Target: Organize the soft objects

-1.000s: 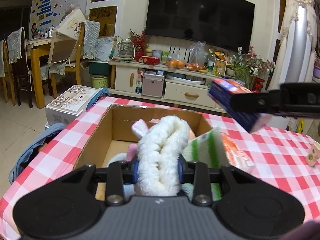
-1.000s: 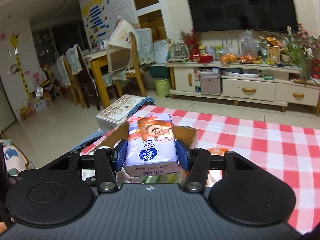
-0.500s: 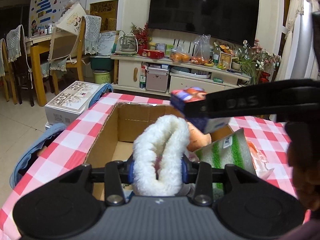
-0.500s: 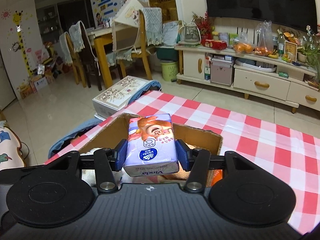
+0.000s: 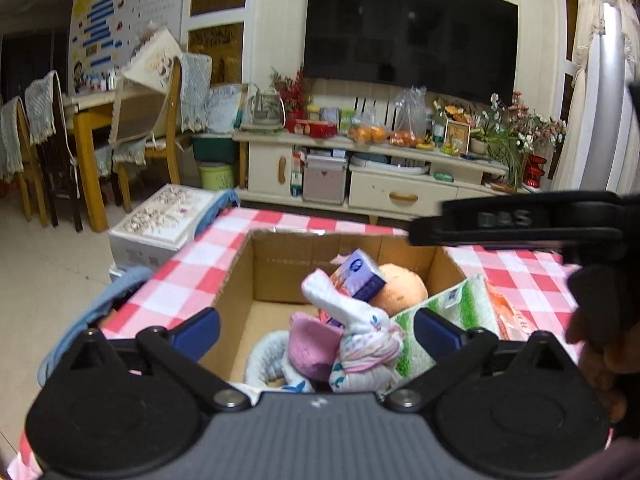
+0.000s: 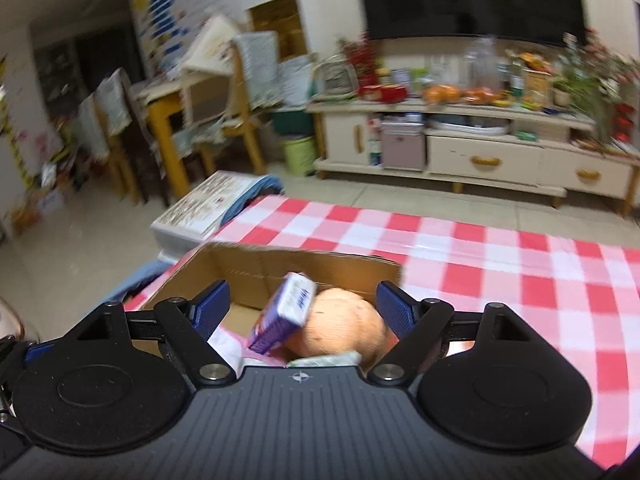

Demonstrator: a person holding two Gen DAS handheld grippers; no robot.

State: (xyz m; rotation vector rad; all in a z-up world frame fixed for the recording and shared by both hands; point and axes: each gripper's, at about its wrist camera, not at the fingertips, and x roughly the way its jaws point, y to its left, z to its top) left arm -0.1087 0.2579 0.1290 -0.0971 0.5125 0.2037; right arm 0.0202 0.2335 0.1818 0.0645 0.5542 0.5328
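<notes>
An open cardboard box [image 5: 240,264] [image 6: 256,268] sits on the red-checked table. My left gripper [image 5: 316,328] hovers over its near end, jaws opening wide, nothing pressed between the pads. Below it the white fluffy toy [image 5: 360,332] lies in the box beside a pink soft item [image 5: 310,344]. My right gripper [image 6: 304,310] is over the box too, jaws opening. The blue tissue pack [image 6: 286,312] [image 5: 360,276] tumbles loose against an orange plush ball [image 6: 344,328] [image 5: 400,290]. One right finger [image 5: 500,222] crosses the left wrist view.
A green-striped packet [image 5: 448,316] leans at the box's right wall. Checked tablecloth [image 6: 500,264] stretches to the right. A white carton [image 5: 160,220] and blue cloth [image 5: 92,320] sit off the table's left edge. A TV cabinet [image 5: 380,184] and chairs stand behind.
Both grippers have opened. The white fluffy toy dropped from the left gripper into the box. The tissue pack left the right gripper and fell onto the orange plush.
</notes>
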